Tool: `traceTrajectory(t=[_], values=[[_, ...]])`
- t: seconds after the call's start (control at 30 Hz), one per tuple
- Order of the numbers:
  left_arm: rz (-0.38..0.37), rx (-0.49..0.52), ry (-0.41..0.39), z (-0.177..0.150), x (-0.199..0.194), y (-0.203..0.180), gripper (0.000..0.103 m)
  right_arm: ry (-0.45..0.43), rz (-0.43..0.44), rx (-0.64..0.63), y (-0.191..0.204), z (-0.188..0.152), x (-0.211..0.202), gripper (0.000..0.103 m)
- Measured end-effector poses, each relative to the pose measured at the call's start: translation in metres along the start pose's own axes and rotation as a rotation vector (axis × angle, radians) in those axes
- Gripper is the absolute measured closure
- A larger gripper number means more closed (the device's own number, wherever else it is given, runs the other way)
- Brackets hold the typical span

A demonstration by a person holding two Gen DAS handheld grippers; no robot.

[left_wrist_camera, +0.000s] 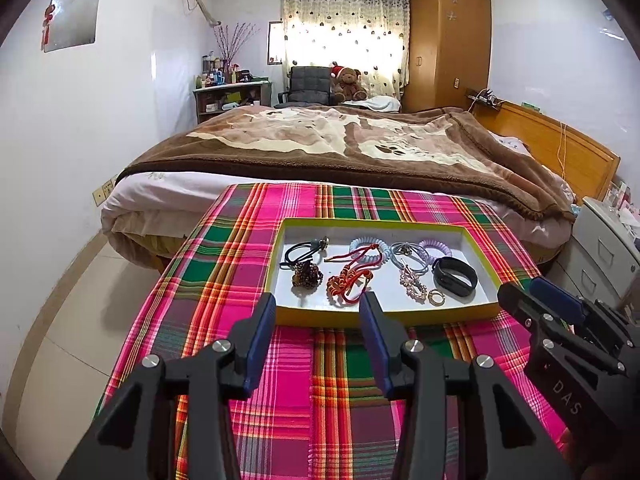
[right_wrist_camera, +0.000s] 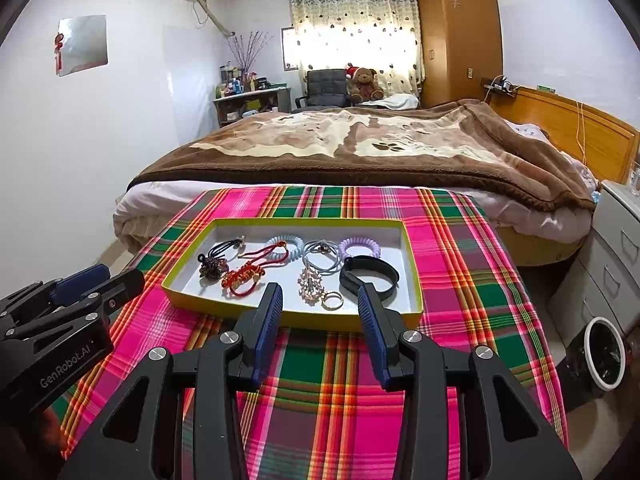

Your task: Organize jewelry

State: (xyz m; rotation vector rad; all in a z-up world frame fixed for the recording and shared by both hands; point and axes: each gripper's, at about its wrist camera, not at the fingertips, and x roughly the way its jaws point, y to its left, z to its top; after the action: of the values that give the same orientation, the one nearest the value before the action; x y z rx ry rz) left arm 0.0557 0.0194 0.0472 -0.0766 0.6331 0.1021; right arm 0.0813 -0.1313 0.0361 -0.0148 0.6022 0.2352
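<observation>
both grippers, left [left_wrist_camera: 318, 302] & right [right_wrist_camera: 320, 294], spread w/ nothing pinched, near the jewelry tray [left_wrist_camera: 384, 314].

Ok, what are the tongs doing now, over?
Both tongs open, empty. Jewelry all in the tray. Nothing in the way.

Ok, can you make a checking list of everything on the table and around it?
Surface: plaid cloth covers the table.
Job's things: tray holds hair ties, red cord bracelet, black band, gold ring.
Clutter: nothing seen on the cloth outside the tray.
Grippers: left hand-held gripper and right hand-held gripper open, empty, short of the tray.
Cables: cord on headboard.
Surroundings: bed, wardrobe, bin.
</observation>
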Motion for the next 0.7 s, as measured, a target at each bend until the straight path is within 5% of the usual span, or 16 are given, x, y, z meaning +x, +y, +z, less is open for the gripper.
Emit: traceTrajectory(t=[0.7], values=[[-0.001, 0.001, 0.014, -0.004, -0.001, -0.002, 0.058, -0.007, 0.001, 0.0, 0.0024, 0.0002, -0.0019, 0.063]])
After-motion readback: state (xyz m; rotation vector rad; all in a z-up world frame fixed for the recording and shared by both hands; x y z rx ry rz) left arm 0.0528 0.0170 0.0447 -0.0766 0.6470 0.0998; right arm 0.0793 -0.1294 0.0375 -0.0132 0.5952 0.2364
